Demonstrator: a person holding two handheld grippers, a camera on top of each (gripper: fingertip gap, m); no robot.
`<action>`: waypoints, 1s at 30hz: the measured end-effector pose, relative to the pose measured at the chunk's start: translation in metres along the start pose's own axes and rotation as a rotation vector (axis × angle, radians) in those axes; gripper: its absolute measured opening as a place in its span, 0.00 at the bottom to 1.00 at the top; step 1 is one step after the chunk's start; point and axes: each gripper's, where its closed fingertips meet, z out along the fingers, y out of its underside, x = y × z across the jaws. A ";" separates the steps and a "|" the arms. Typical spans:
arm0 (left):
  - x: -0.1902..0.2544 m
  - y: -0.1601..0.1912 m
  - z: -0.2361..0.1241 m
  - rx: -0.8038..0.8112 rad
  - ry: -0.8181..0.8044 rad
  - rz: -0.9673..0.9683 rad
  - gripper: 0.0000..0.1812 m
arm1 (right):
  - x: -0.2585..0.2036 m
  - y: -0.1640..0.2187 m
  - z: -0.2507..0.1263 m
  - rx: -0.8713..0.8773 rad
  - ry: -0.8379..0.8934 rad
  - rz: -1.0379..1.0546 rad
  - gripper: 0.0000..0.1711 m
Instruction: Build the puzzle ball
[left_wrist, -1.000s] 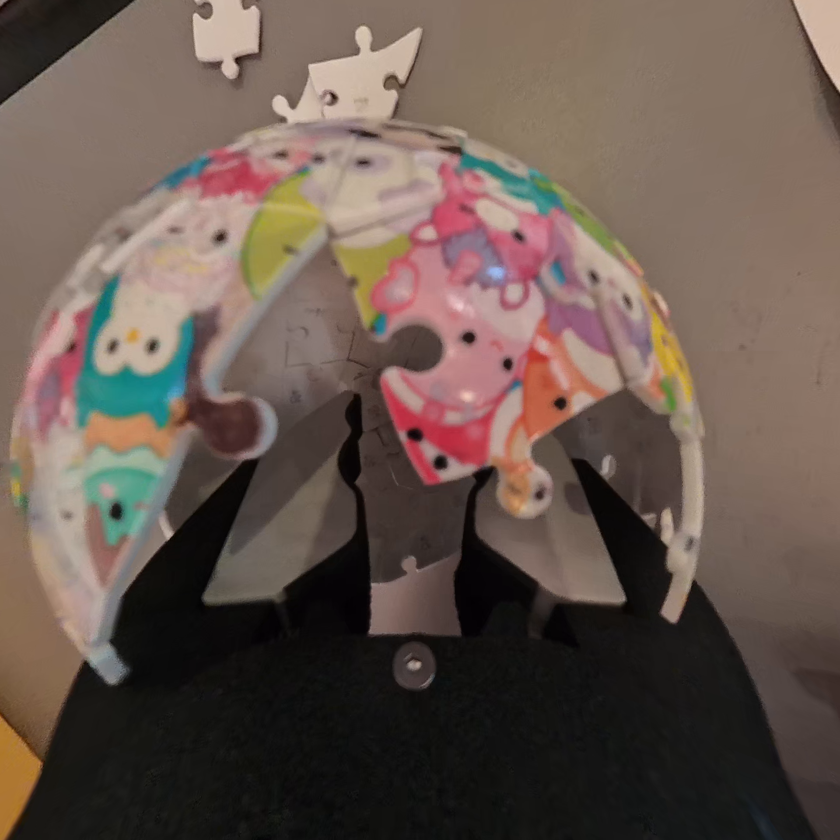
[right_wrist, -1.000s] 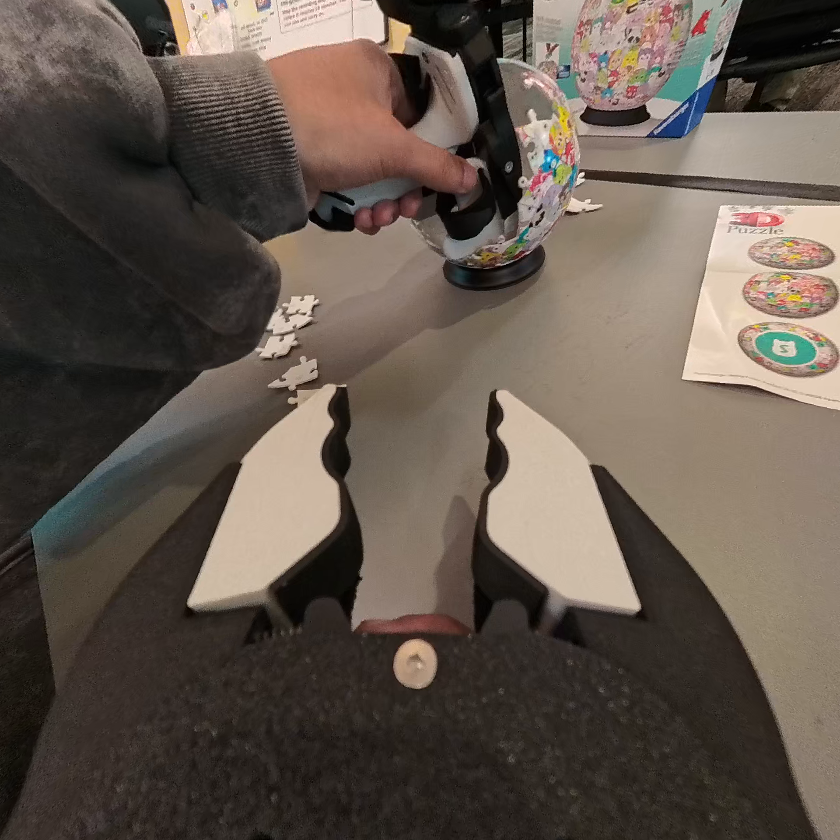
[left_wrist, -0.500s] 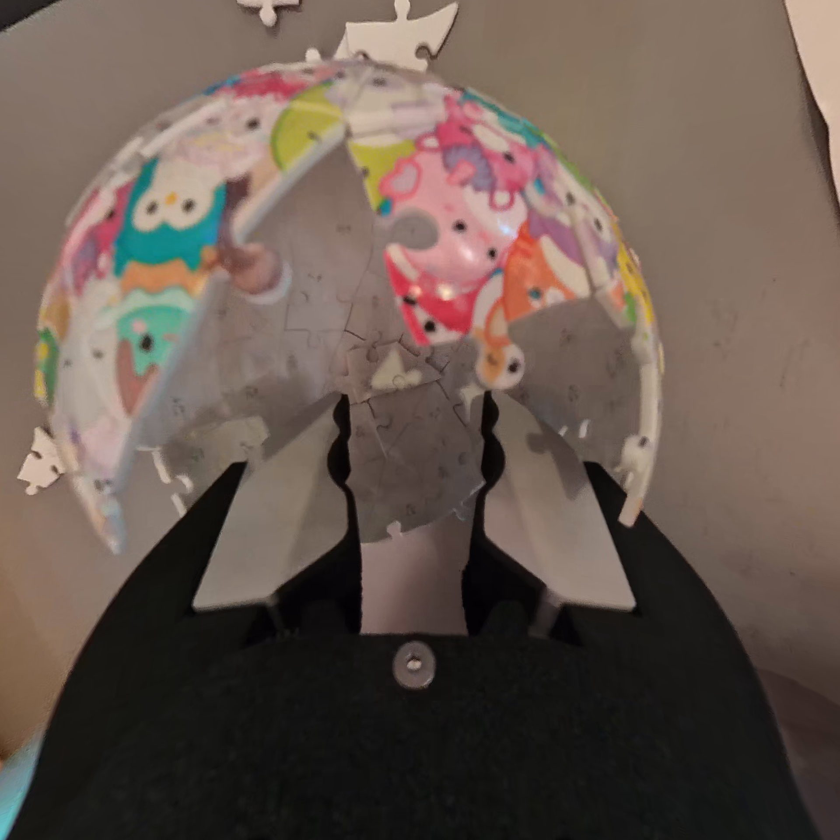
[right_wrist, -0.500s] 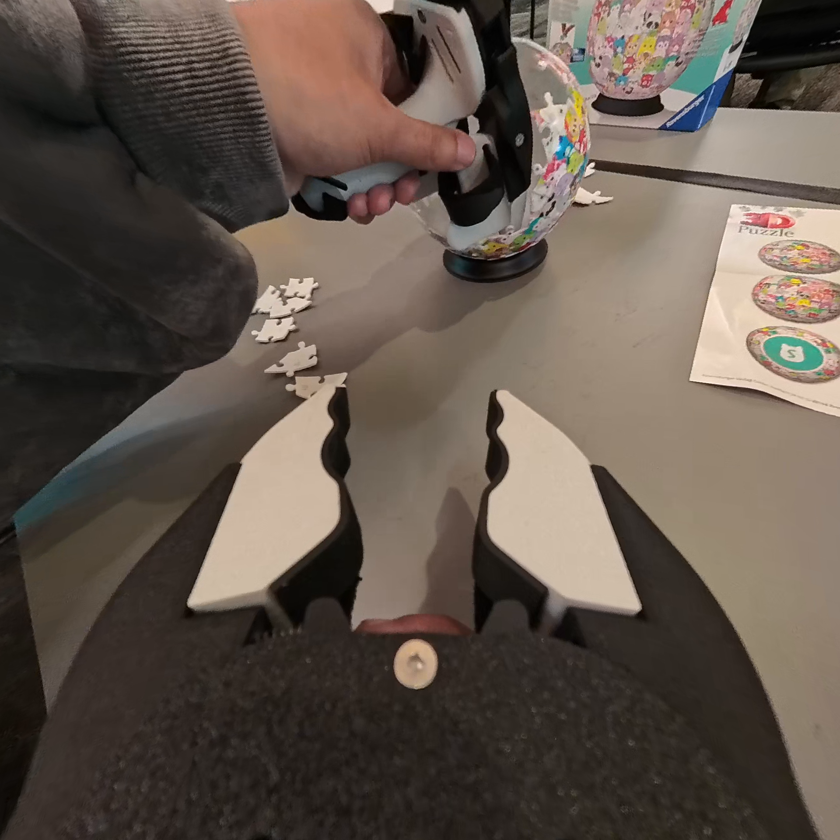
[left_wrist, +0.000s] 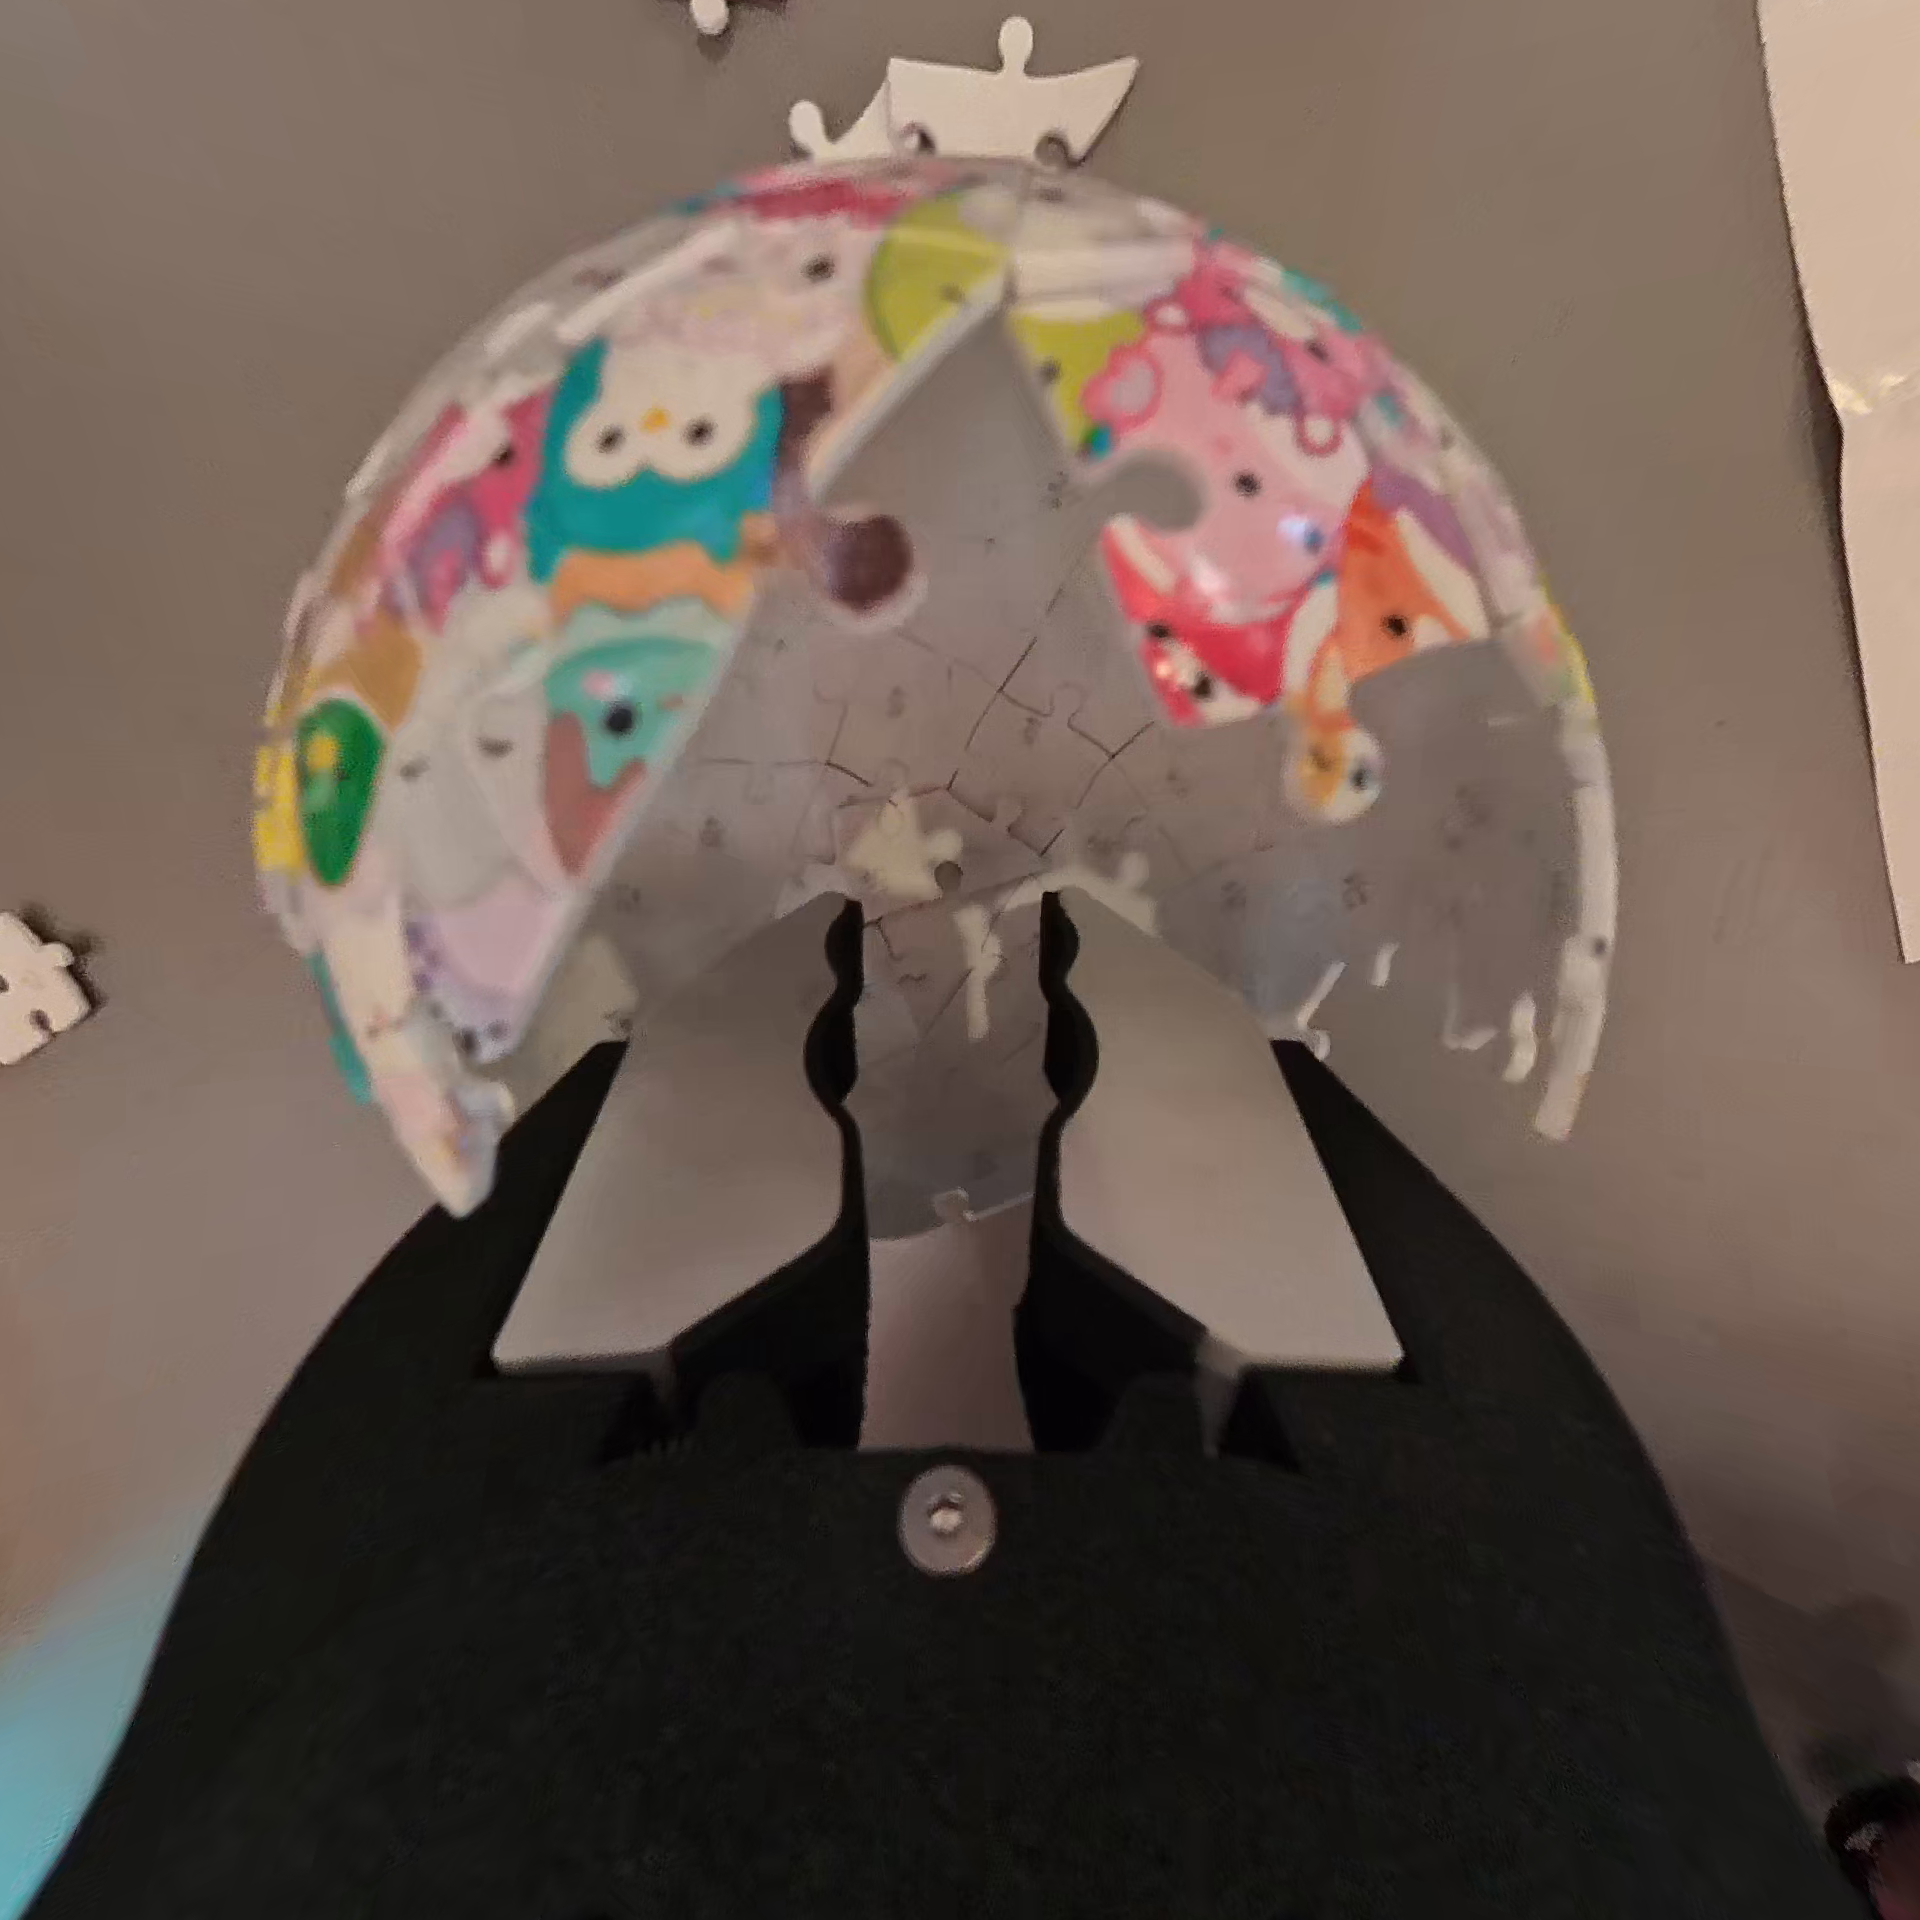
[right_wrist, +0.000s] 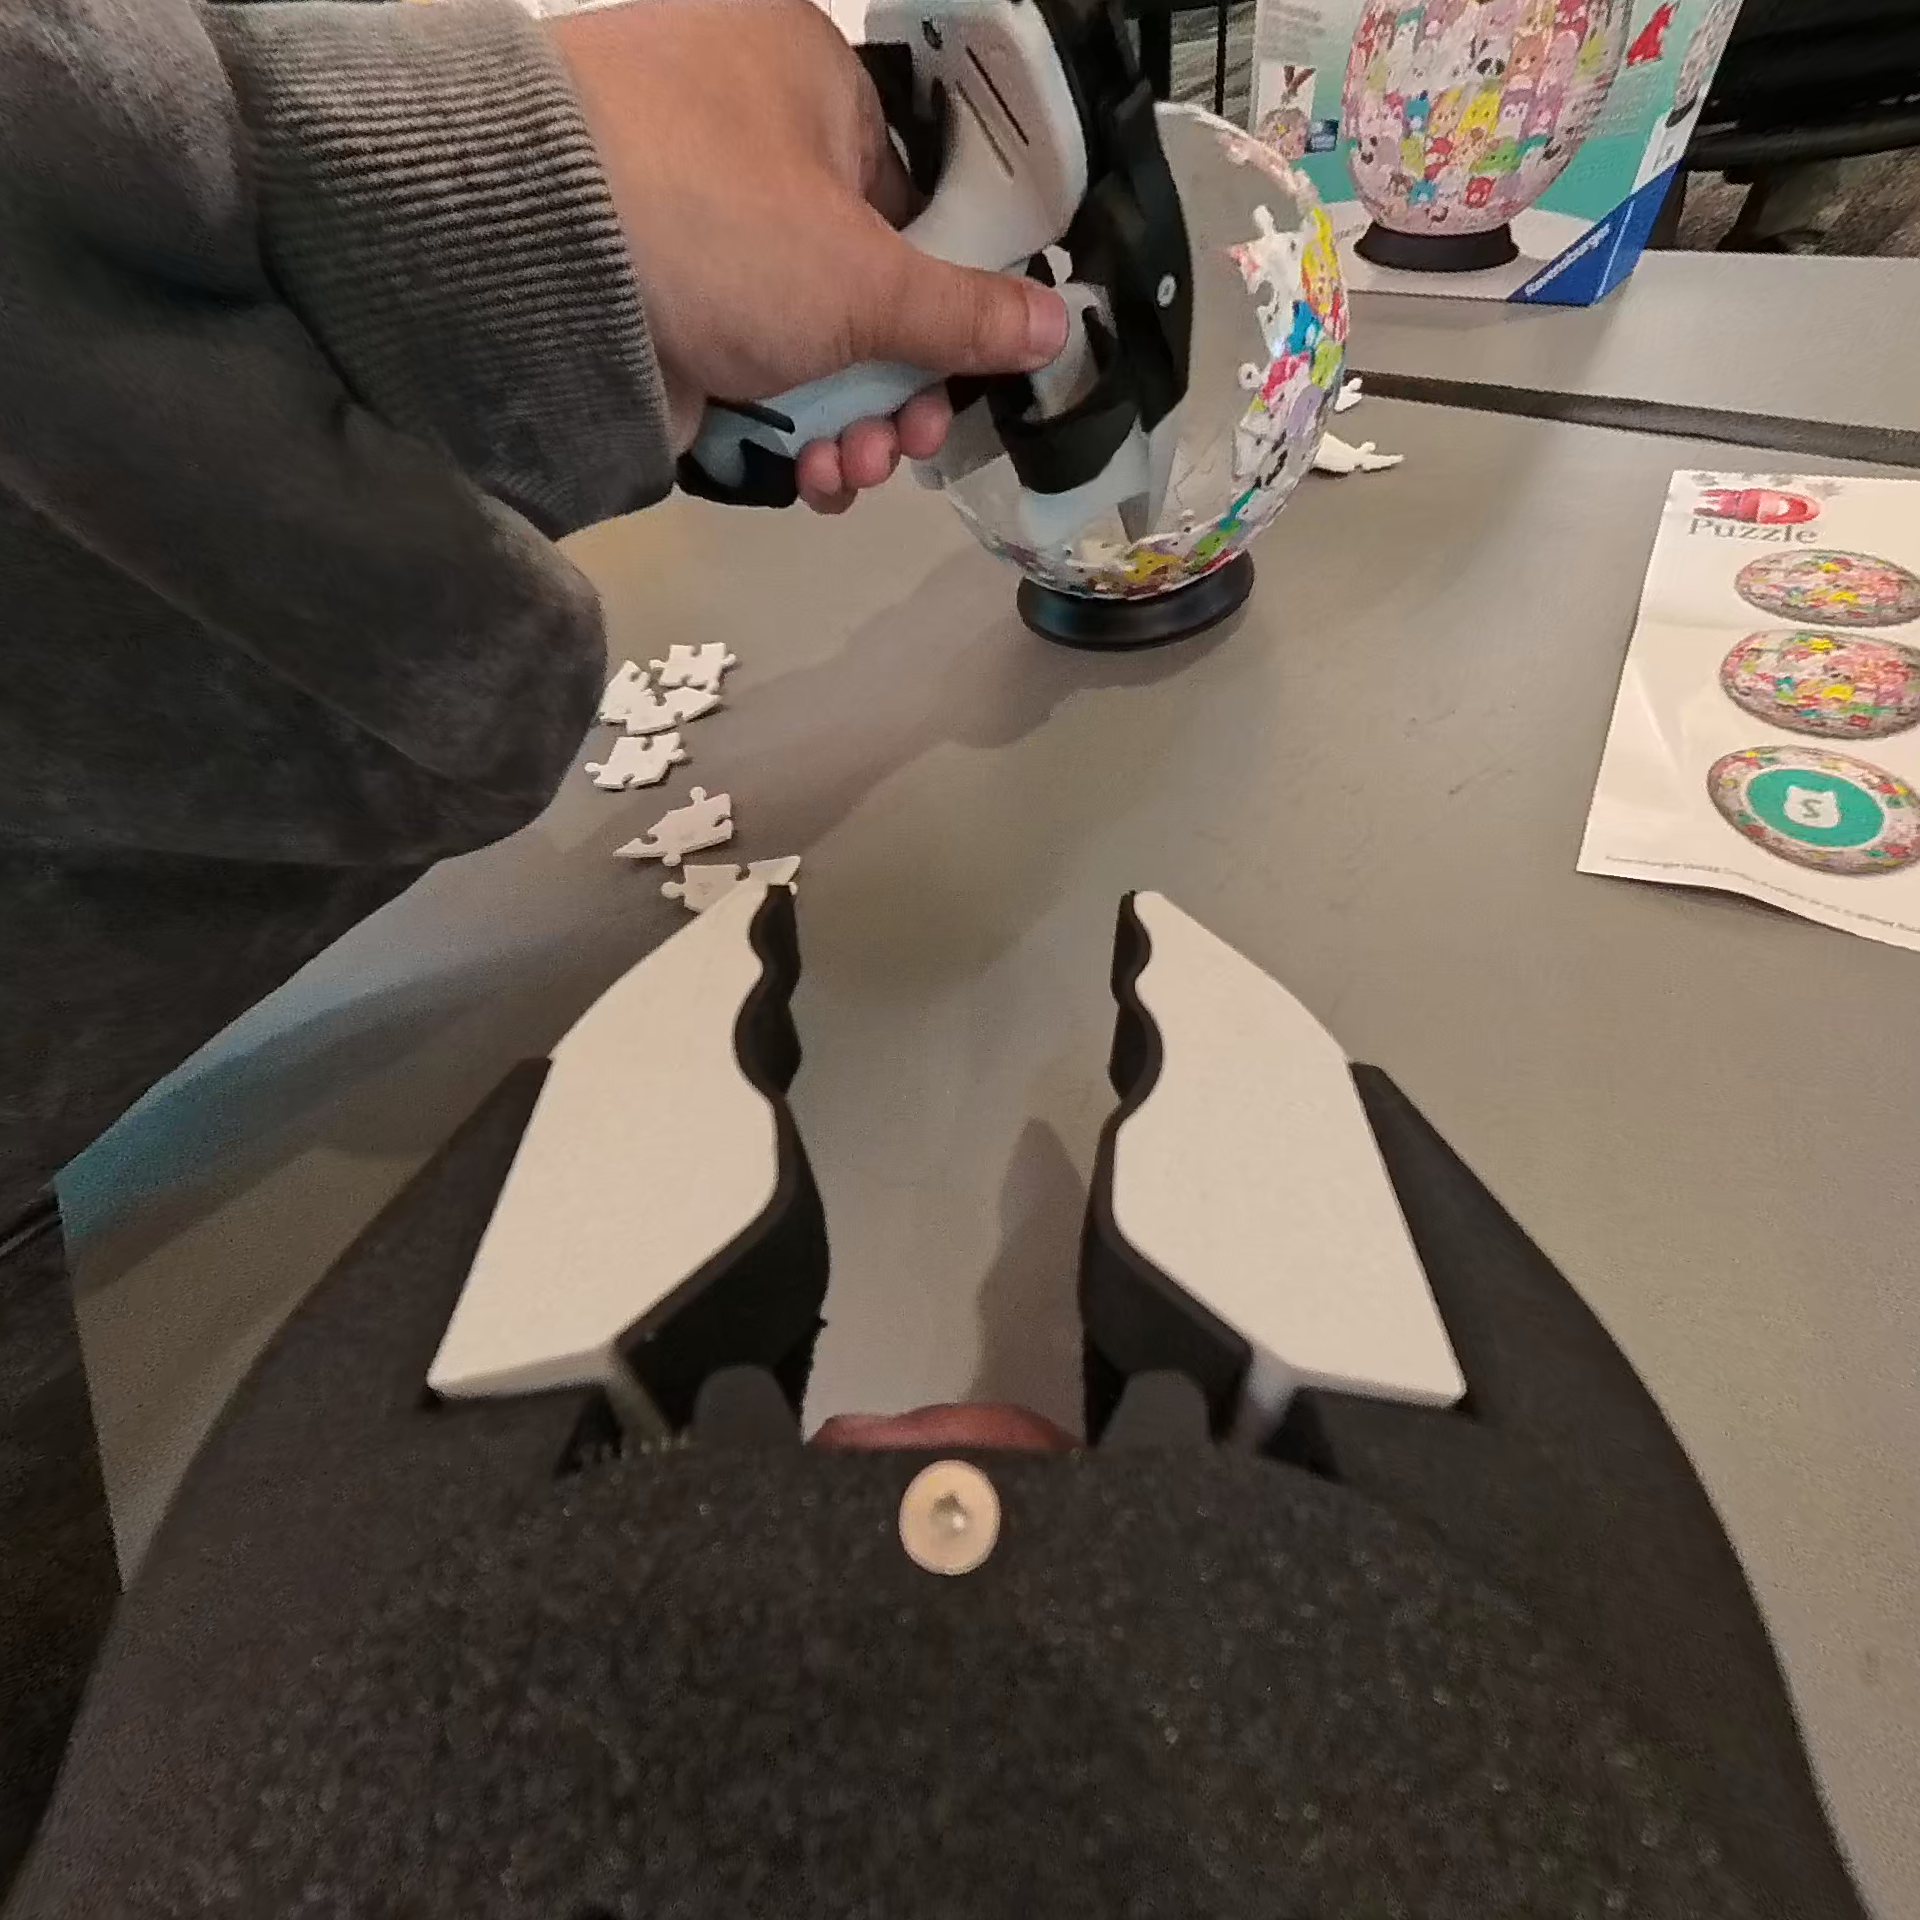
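The half-built, glossy, cartoon-printed plastic puzzle ball (right_wrist: 1262, 416) sits on its black ring stand (right_wrist: 1138, 613) on the grey table (right_wrist: 1351, 935). It looks a light, thin, fragile shell, best steadied at the closed lower half. The left gripper (left_wrist: 951, 925), parted and empty, reaches into the gap. The right gripper (right_wrist: 956, 914) hovers wide open, empty, with loose white pieces (right_wrist: 665, 758) near it.

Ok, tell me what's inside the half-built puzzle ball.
Through the puzzle ball's open gaps, the grey backs of joined pieces show, and one loose pale piece lies at the bottom. The left gripper reaches in, open and empty, covering the part beneath it.
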 end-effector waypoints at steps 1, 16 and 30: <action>-0.001 0.000 -0.001 0.002 0.005 -0.008 0.16 | 0.000 0.000 0.000 -0.001 0.000 -0.001 0.34; 0.005 -0.003 0.003 -0.089 0.000 -0.008 0.09 | -0.003 0.002 0.002 -0.010 -0.006 -0.008 0.34; 0.010 0.000 -0.027 -0.079 -0.085 0.396 0.20 | 0.000 0.002 0.000 -0.010 -0.006 0.000 0.34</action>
